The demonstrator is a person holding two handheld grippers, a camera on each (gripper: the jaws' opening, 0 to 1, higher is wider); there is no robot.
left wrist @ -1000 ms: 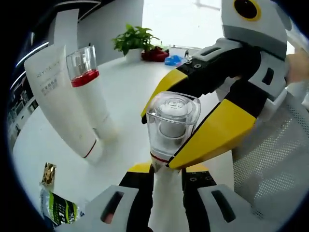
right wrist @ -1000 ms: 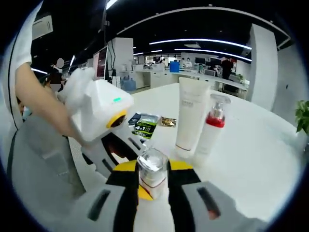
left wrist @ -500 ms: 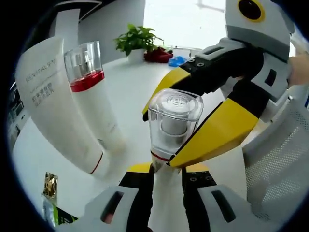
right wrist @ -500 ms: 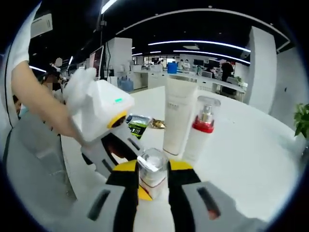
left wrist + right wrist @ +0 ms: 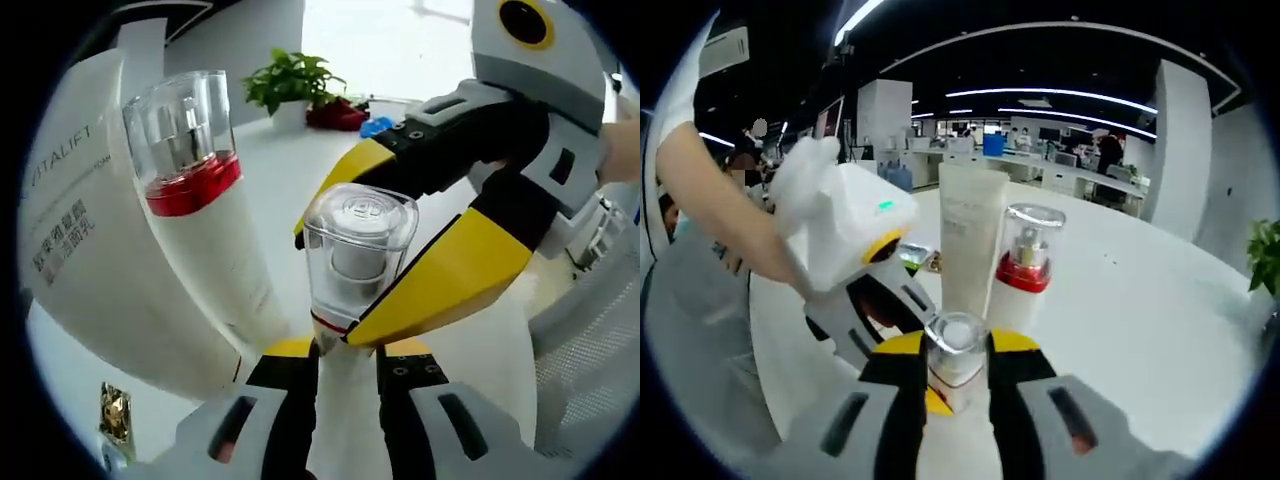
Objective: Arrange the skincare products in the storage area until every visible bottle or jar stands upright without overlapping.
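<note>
A white bottle with a clear square cap (image 5: 358, 250) is held between both grippers. My left gripper (image 5: 345, 352) is shut on its white body from below. My right gripper (image 5: 326, 288) reaches in from the right, its yellow fingers (image 5: 450, 272) closed on either side of the cap. In the right gripper view the same bottle (image 5: 956, 345) sits between my right gripper's jaws (image 5: 957, 378), with the left gripper (image 5: 902, 318) coming in from the left. Close beside it, a pump bottle with a red collar (image 5: 205, 215) and a white tube (image 5: 85, 250) stand upright on the white table (image 5: 1140, 300).
A gloved hand (image 5: 805, 185) holds the left gripper. A potted plant (image 5: 290, 78) and small red and blue items (image 5: 345, 115) sit at the table's far side. A gold sachet (image 5: 113, 410) lies on the table by the tube. White mesh fabric (image 5: 590, 380) is at the right.
Both grippers have carried the clear-capped bottle closer to the tube and the red-collared pump bottle, which now loom larger in both views. The grip on the bottle is unchanged.
</note>
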